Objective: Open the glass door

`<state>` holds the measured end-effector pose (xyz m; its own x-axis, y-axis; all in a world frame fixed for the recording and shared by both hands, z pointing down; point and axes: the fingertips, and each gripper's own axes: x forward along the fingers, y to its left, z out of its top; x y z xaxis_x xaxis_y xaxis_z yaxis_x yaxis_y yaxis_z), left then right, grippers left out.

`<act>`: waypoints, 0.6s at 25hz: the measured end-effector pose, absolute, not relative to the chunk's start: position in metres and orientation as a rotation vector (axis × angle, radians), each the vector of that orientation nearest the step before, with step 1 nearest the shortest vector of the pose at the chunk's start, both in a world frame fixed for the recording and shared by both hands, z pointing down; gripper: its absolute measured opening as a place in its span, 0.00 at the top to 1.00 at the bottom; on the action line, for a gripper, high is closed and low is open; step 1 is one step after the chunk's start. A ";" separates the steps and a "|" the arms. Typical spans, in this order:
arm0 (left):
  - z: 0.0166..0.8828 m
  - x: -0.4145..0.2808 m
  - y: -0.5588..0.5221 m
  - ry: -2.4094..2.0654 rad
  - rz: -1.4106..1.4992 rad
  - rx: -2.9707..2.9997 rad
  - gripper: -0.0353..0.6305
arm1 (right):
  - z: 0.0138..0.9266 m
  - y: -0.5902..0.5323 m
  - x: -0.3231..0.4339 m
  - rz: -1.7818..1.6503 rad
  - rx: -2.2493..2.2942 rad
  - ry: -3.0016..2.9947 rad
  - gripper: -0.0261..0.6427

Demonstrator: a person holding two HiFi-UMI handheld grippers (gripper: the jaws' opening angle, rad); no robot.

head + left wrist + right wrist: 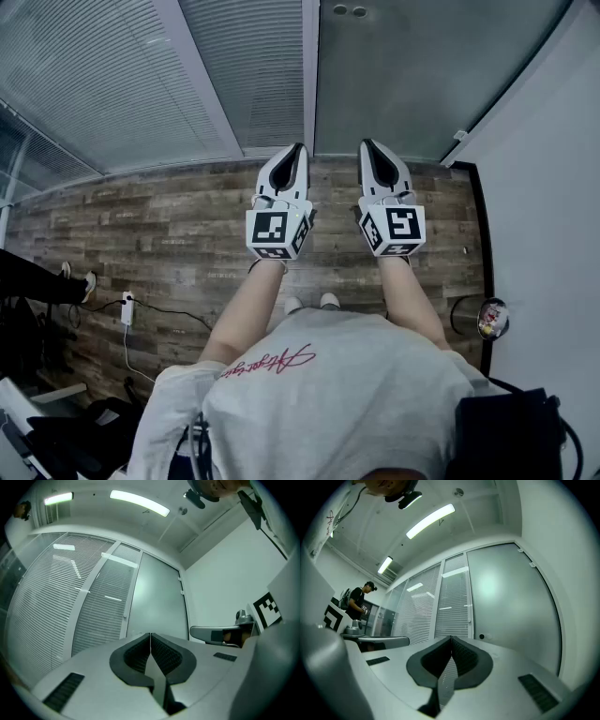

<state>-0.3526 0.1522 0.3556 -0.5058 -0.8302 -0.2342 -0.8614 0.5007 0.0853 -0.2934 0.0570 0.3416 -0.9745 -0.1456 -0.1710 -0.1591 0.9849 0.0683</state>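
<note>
Frosted glass door (422, 75): tall pale grey-green pane straight ahead of the person, right of a slim white frame post (310, 75). It sits flush in its frame, closed, with two small round fittings (349, 11) near its left edge.
Left gripper (299, 148): light grey shell with black ribbed pads and a black-and-white marker cube. Its jaws are pressed together with nothing between them, and its tip is aimed at the frame post, apart from the door.
Right gripper (366, 145): same build, just beside the left one. Its jaws are closed tight on nothing, and its tip is aimed at the door's left edge without touching it.
Slatted white blinds (122, 84): behind the glass panels left of the door.
Brown wood-plank floor (169, 234): under both grippers, running up to the door.
Plain white wall (553, 206): right of the door.
White power strip (127, 307): on the floor at the left, with a cable attached.
Distant person in a dark shirt (358, 603): standing at the far left of the right gripper view.
</note>
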 end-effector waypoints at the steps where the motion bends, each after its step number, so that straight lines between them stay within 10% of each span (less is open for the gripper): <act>1: 0.355 -0.354 0.152 2.579 0.291 -1.457 0.92 | 0.342 0.056 -0.294 0.120 -0.229 2.962 0.94; 15: 0.367 -0.357 0.140 2.599 0.290 -1.465 0.92 | 0.349 0.045 -0.296 0.090 -0.234 2.960 0.94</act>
<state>-0.3575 0.1395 0.3671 -0.5143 -0.8293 -0.2187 -0.8571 0.5060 0.0967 -0.2958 0.0449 0.3492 -0.9732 -0.1506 -0.1738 -0.1609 0.9859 0.0466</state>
